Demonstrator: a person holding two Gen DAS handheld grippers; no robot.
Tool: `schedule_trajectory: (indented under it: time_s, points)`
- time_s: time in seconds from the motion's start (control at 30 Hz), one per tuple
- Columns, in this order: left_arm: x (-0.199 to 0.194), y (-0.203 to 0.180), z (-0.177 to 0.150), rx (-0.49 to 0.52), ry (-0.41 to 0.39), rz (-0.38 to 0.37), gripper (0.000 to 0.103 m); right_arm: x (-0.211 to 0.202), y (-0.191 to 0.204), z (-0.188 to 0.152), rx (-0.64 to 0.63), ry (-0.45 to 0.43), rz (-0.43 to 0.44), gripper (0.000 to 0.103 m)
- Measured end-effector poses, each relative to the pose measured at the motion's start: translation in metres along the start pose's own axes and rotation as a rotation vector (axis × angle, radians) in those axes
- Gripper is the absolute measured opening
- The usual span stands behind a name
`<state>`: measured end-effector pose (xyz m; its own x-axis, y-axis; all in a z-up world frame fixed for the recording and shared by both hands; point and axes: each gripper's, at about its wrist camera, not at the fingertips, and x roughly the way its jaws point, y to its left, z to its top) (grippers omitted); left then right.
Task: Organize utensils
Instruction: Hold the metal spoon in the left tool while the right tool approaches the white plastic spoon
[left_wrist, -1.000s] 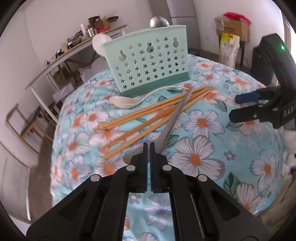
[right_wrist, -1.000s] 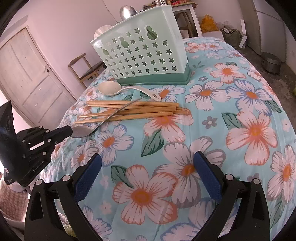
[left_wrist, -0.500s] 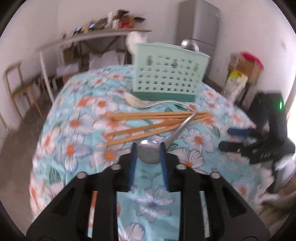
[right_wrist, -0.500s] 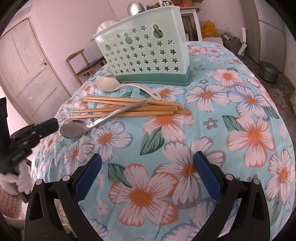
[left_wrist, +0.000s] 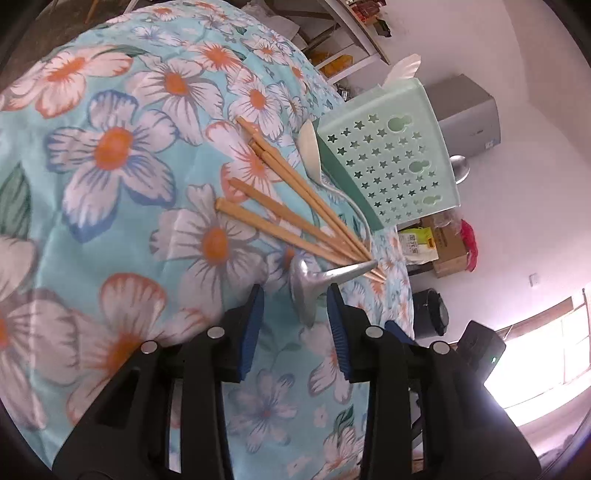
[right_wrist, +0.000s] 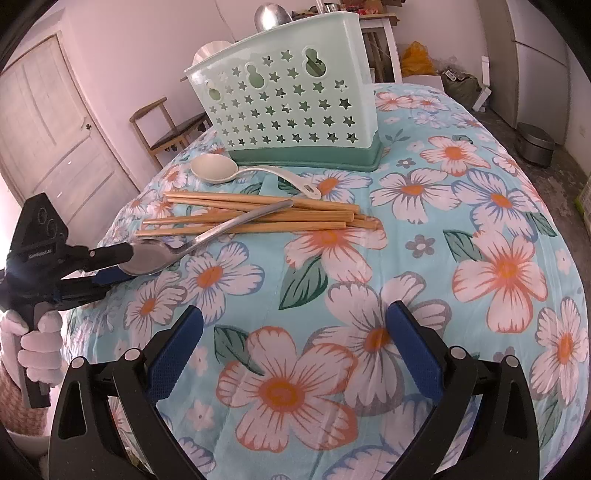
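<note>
A metal spoon (right_wrist: 207, 240) lies across several wooden chopsticks (right_wrist: 258, 216) on the floral tablecloth. A white plastic ladle (right_wrist: 236, 171) lies before the mint green utensil basket (right_wrist: 291, 99). My left gripper (left_wrist: 295, 310) is open, rolled on its side, its blue pads either side of the spoon's bowl (left_wrist: 304, 295); it also shows in the right wrist view (right_wrist: 110, 264). My right gripper (right_wrist: 291, 347) is open and empty, low over the cloth near the front edge. The basket (left_wrist: 391, 162), chopsticks (left_wrist: 295, 210) and ladle (left_wrist: 314, 155) show in the left wrist view.
A wooden chair (right_wrist: 166, 125) and a door (right_wrist: 55, 147) stand behind the table on the left. A grey fridge (left_wrist: 469, 110) and cardboard boxes (left_wrist: 443, 243) stand beyond the table. The tablecloth (right_wrist: 480, 221) drops off at its rounded edges.
My left gripper has opened from shut, rolled onto its side and closed in around the spoon's bowl. The right gripper has stayed open and barely moved.
</note>
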<state>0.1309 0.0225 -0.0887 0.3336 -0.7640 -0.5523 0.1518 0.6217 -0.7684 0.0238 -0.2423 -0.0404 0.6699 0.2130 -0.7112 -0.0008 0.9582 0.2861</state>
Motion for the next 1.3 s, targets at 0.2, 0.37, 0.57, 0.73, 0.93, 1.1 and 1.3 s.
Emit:
schedule_trajectory:
  time_s: [0.2, 0.37, 0.57, 0.73, 0.93, 1.1, 1.3]
  points:
    - [0.014, -0.001, 0.002, -0.013, -0.029, 0.049, 0.007, -0.001, 0.0, -0.001, 0.017, -0.012, -0.002, 0.097]
    - [0.013, -0.008, 0.004, 0.064, -0.039, 0.086, 0.006, -0.002, -0.002, -0.002, 0.038, -0.024, 0.005, 0.097]
    - [0.004, -0.011, 0.009, 0.136, -0.034, 0.131, 0.005, -0.003, -0.005, -0.002, 0.058, -0.03, 0.02, 0.097]
    - [-0.002, -0.007, 0.007, 0.175, -0.034, 0.137, 0.005, -0.005, -0.007, -0.002, 0.074, -0.04, 0.035, 0.097]
    - [-0.005, -0.006, 0.005, 0.206, -0.038, 0.139, 0.006, -0.005, -0.004, -0.003, 0.046, -0.032, 0.024, 0.097]
    - [-0.005, -0.004, 0.004, 0.214, -0.044, 0.139, 0.006, -0.006, -0.004, -0.003, 0.043, -0.022, 0.024, 0.097]
    - [-0.004, -0.003, 0.003, 0.209, -0.049, 0.133, 0.007, -0.005, -0.004, -0.002, 0.049, -0.02, 0.024, 0.097]
